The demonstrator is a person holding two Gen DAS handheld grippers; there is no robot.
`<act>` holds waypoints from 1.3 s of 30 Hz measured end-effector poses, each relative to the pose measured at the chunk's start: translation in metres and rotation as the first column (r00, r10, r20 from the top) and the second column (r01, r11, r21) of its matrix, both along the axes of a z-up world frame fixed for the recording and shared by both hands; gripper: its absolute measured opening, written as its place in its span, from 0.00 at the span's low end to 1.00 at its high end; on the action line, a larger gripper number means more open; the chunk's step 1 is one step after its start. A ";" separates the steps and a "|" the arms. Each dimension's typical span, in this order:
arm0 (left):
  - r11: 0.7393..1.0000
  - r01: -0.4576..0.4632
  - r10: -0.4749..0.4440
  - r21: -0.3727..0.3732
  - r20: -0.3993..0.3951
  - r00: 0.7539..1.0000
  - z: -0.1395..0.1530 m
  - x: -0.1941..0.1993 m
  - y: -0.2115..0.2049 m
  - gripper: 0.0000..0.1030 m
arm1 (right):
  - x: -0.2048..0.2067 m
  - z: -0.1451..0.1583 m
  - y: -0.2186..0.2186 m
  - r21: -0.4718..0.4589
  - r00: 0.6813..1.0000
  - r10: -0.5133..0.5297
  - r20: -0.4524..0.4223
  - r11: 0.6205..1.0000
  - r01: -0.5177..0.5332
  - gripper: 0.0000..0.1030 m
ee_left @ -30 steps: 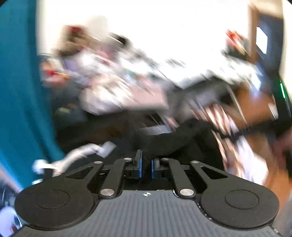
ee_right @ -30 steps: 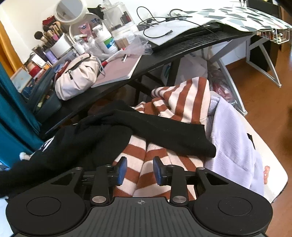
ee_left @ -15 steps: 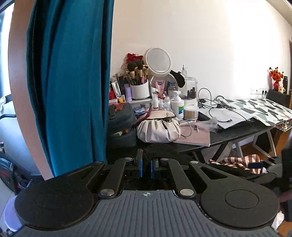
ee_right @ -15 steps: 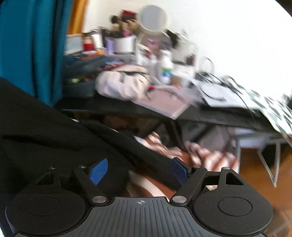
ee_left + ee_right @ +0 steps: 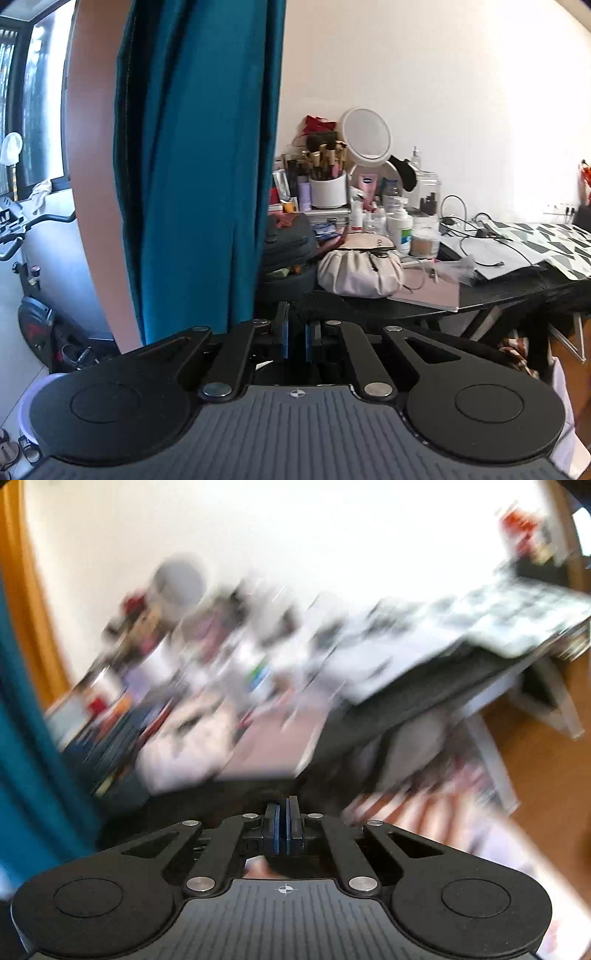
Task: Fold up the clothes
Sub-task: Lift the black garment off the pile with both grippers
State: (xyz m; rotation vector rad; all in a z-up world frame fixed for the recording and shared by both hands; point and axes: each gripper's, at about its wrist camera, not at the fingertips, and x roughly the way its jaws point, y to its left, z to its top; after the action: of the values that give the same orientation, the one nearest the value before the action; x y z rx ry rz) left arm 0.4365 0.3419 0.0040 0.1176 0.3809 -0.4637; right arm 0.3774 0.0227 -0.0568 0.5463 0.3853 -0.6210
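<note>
Between L fingers (image 5: 283,334): black garment (image 5: 317,304), bunched, axis unclear.

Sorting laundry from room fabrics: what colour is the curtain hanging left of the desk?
Teal blue, plain with no pattern. The curtain shows best in the left wrist view.

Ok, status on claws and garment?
Left claw shut on black garment. Right claw just closed; dark cloth at its tip, hold unclear, view blurred. Teal curtain close beside left claw.

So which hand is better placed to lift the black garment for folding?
Left: the left gripper is pinched on the black garment; the right gripper has just snapped closed, its view blurred, nothing clearly between its pads.
</note>
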 end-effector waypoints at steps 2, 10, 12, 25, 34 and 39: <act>1.000 -0.001 0.001 -0.006 -0.011 1.000 -0.001 0.003 -0.002 0.08 | -0.017 -0.003 -0.010 0.011 0.998 -0.053 -0.032 0.998 0.054 0.02; 0.998 0.053 -0.053 0.029 -0.002 0.999 -0.006 0.002 -0.029 0.08 | -0.047 -0.072 -0.009 0.182 0.919 -0.023 -0.393 0.978 0.103 0.29; 0.999 0.051 -0.051 0.015 -0.009 0.999 -0.005 0.004 -0.031 0.08 | -0.049 -0.075 0.011 0.156 0.920 0.051 -0.389 0.988 0.011 0.47; 0.996 0.093 -0.093 -0.011 0.023 0.995 0.031 -0.007 -0.029 0.08 | 0.018 -0.058 0.154 -0.159 0.692 0.576 -0.435 0.708 -0.688 0.89; 0.992 0.126 -0.125 -0.006 0.083 0.989 0.057 -0.031 -0.015 0.08 | 0.050 -0.038 0.170 -0.294 0.748 0.562 -0.354 0.692 -0.659 0.83; 0.990 0.132 -0.127 -0.050 0.095 0.987 0.064 -0.034 -0.008 0.08 | 0.052 -0.018 0.119 0.002 0.771 0.629 -0.105 0.775 -0.632 0.08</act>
State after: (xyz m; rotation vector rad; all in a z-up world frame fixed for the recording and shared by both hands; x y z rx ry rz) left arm 0.4026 0.3343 0.0684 0.1093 0.2713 -0.5949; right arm 0.4293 0.1415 -0.0751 0.3185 0.6190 0.0049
